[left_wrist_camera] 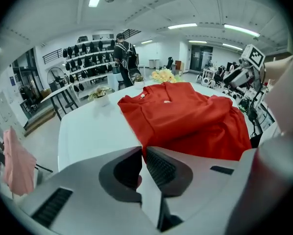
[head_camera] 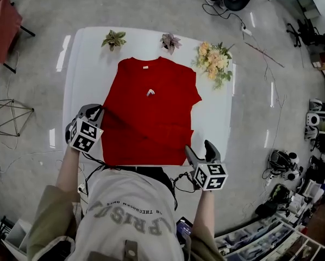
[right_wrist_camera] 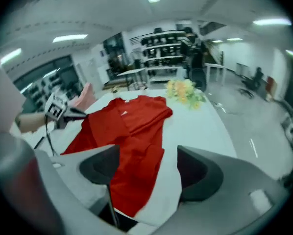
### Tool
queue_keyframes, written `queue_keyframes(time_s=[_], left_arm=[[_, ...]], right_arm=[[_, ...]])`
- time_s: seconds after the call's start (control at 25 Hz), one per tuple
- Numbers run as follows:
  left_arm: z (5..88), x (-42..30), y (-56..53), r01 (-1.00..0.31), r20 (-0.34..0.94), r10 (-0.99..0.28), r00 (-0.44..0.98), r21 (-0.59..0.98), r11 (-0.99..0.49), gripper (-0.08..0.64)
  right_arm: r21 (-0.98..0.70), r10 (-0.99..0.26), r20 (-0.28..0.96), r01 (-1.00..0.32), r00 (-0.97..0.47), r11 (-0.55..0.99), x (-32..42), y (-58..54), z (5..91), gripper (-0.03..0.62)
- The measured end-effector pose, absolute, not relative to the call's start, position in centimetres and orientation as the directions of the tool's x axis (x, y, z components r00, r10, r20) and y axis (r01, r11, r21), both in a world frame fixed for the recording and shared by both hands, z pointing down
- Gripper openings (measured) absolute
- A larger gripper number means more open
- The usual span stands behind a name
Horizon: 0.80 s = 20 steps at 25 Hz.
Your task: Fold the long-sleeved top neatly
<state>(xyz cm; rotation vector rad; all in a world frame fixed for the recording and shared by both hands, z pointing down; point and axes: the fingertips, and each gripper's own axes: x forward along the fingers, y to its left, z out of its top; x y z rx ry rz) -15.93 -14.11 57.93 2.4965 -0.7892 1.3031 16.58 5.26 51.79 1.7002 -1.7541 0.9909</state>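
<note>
**While one side is pinched, the other waits**

Since the white table (head_camera: 75,80) gives plenty of bare room all round, the red long-sleeved top (head_camera: 151,113) can be folded where it lies. It sits flat in the middle, collar towards 12 o'clock and hem at the near edge towards 6, with no sleeve sticking out to either side.

The step in hand looks like taking hold of the garment for a fold. To do it well, each grip should catch every layer of cloth at its edge. The lift should stay low and even, so the body does not drag or crease. The moved edge should come down square on the one it meets.

At about 8 o'clock on the top, the left gripper (head_camera: 99,112) has its jaws drawn almost together at the garment's side edge, and a sliver of red shows between them, so it appears to pinch the cloth. At about 5 o'clock, the right gripper (head_camera: 200,152) stands with its jaws wide apart. The hem corner lies between them, but neither pad presses on it.

A bunch of flowers (head_camera: 213,61) sits at 1 o'clock and two small potted plants (head_camera: 114,39) at 11 and 12, all clear of the cloth.
</note>
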Motion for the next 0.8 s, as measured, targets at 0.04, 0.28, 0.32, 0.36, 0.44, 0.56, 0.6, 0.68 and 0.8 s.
queue_keyframes(time_s=[0.04,0.28,0.32,0.36,0.44,0.56,0.6,0.68,0.8], left_arm=[[57.8,-16.4,-13.9,-0.545,0.818,-0.36,0.449,-0.068,-0.836,0.034],[52.0,-14.8,-15.4,-0.471,0.745,-0.434,0.506,-0.184,-0.863,0.131],[52.0,-13.3,-15.7,-0.425,0.74,-0.411,0.533,-0.186,-0.886,0.138],[52.6,-11.7,-15.7,-0.352,0.753,-0.352,0.556,-0.17,-0.92,0.156],[55.2,-8.8,-14.1,-0.156,0.82,-0.156,0.551,-0.083,-0.984,0.266],[59.1,-8.2,-12.0,-0.007,0.893,0.035,0.449,0.042,-0.999,0.308],[59.7,-8.7,-11.9,-0.016,0.898,0.047,0.437,0.06,-0.998,0.311],[60.1,-9.9,-12.6,-0.098,0.885,0.025,0.464,0.079,-0.992,0.312],[60.2,-11.4,-14.3,-0.269,0.847,-0.048,0.529,0.114,-0.956,0.322]], right_arm=[[-0.106,-0.585,0.802,-0.993,-0.119,0.056,16.0,5.0,52.6,0.359],[-0.096,-0.499,0.859,-0.994,-0.113,0.059,15.7,2.4,56.6,0.344],[-0.119,-0.503,0.858,-0.993,-0.1,-0.007,16.0,2.0,57.1,0.322],[-0.119,-0.498,0.864,-0.991,-0.074,-0.059,16.4,1.8,57.7,0.247],[-0.067,-0.462,0.887,-0.994,-0.02,-0.086,16.7,1.9,59.0,0.098],[0.011,-0.477,0.878,-0.998,0.04,-0.063,16.6,2.4,58.0,0.028],[0.013,-0.515,0.855,-0.996,0.057,-0.089,16.9,2.4,56.7,0.028],[-0.03,-0.597,0.798,-0.984,0.082,-0.175,17.4,2.4,54.0,0.028],[-0.108,-0.629,0.77,-0.95,0.106,-0.293,17.6,3.1,53.2,0.028]])
